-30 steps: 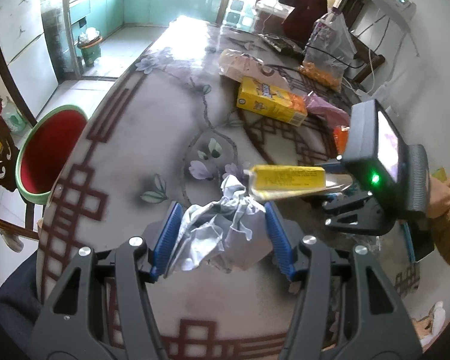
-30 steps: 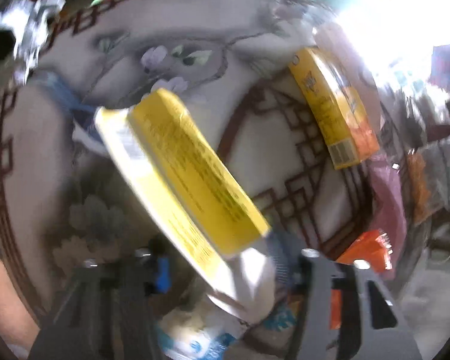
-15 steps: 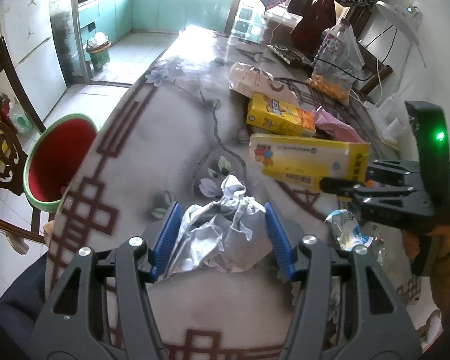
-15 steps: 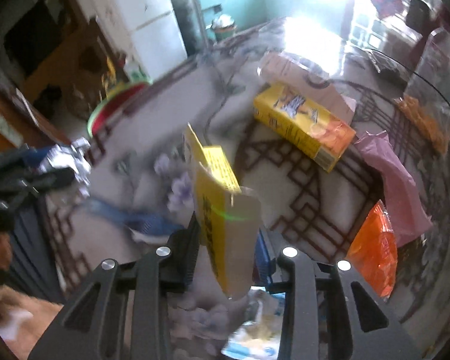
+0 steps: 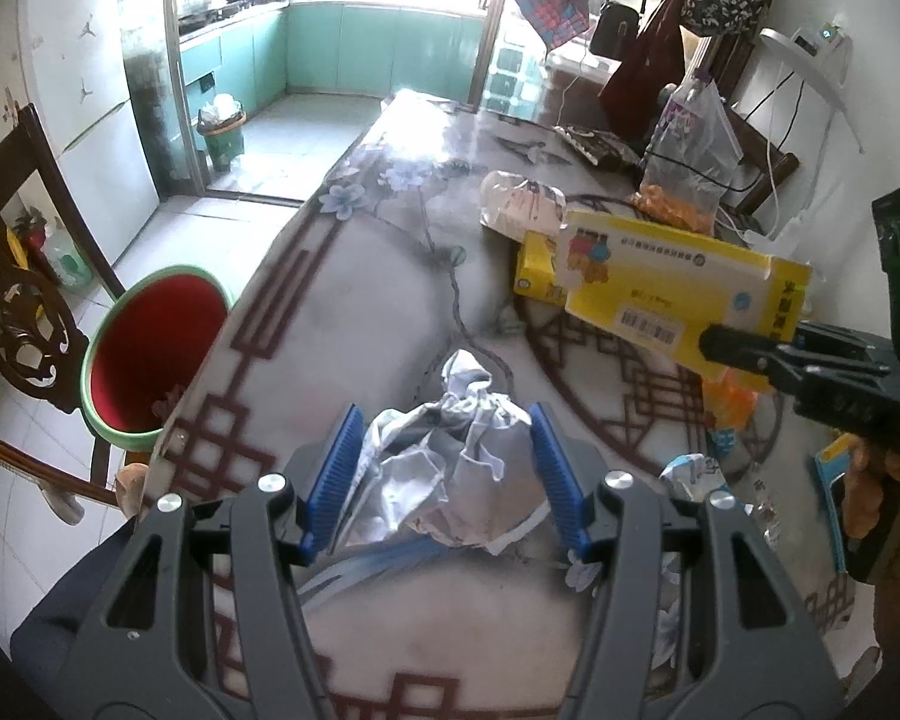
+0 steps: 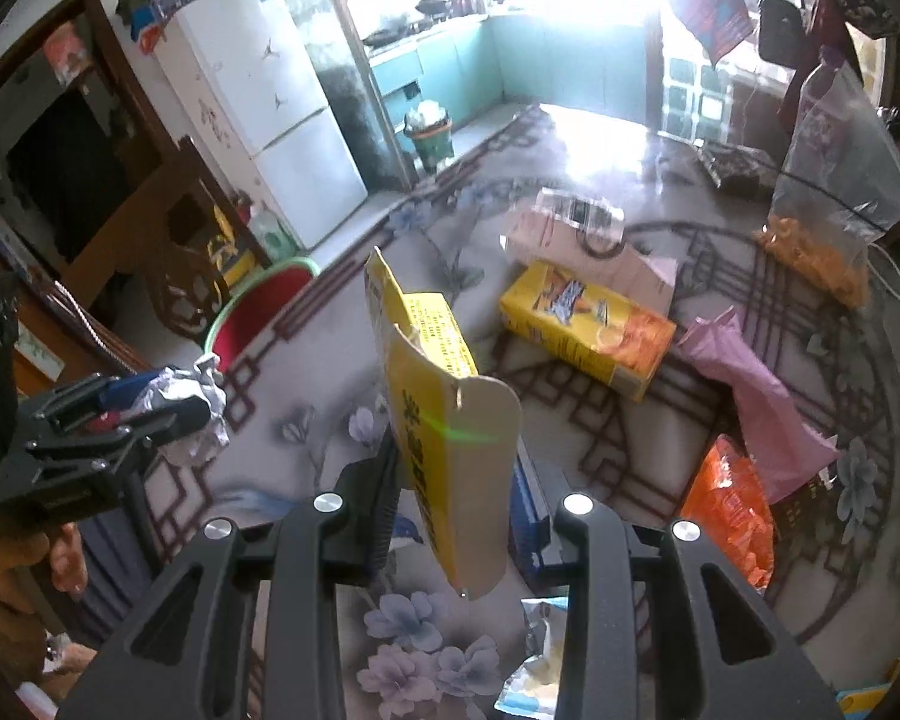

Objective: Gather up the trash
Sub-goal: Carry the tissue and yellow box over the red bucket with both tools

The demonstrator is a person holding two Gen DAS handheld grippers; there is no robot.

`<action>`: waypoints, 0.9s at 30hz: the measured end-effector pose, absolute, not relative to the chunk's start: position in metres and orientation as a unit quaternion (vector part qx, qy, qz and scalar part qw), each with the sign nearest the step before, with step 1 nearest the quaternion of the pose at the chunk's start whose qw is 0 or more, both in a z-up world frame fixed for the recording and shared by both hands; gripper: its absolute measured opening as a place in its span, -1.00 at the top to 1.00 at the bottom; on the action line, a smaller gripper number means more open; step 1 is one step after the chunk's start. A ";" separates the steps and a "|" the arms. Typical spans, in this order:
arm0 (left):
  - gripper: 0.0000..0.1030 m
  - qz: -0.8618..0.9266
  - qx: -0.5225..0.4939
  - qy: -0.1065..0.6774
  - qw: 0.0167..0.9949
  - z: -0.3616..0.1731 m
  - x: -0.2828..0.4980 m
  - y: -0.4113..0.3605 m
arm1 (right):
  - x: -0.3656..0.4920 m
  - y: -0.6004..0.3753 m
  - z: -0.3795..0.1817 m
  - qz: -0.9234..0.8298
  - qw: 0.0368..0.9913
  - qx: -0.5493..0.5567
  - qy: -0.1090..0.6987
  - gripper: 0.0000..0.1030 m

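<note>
Left gripper (image 5: 444,468) squeezing crumpled paper (image 5: 450,474) – right gripper (image 6: 456,516) pinching yellow box (image 6: 444,420) above the table (image 5: 342,312)

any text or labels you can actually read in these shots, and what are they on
None reads clearly.
Yellow box held in the right tongs: barcode, a cartoon picture and rows of print, all too small or blurred.
Yellow-orange box lying on the table: a graphic logo, illegible.
Crumpled paper in the left tongs: no print visible.

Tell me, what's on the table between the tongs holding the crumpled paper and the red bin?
Nothing: in the left wrist view, only bare patterned table separates the crumpled paper from the red bin.
</note>
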State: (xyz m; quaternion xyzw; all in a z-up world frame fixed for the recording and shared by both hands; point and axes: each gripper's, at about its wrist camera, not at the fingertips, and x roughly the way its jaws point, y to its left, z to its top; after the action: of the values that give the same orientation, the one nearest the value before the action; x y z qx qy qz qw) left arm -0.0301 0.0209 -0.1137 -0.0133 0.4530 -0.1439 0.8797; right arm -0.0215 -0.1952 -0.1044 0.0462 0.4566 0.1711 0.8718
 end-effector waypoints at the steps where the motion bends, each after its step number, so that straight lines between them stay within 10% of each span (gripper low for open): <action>1: -0.07 -0.141 -0.011 0.452 0.881 -0.112 -0.030 0.021 | -0.023 -0.196 -0.103 0.168 0.875 0.050 0.452 0.39; 27: -0.07 -0.124 -0.042 0.362 0.923 -0.030 -0.023 0.034 | -0.037 -0.207 -0.042 0.149 0.916 0.078 0.365 0.37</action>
State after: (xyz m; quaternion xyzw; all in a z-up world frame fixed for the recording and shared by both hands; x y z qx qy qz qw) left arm -0.0231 0.0344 -0.0296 -0.0423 0.3622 -0.1236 0.9229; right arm -0.0373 -0.2074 -0.0417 0.0781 0.3651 0.1494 0.9156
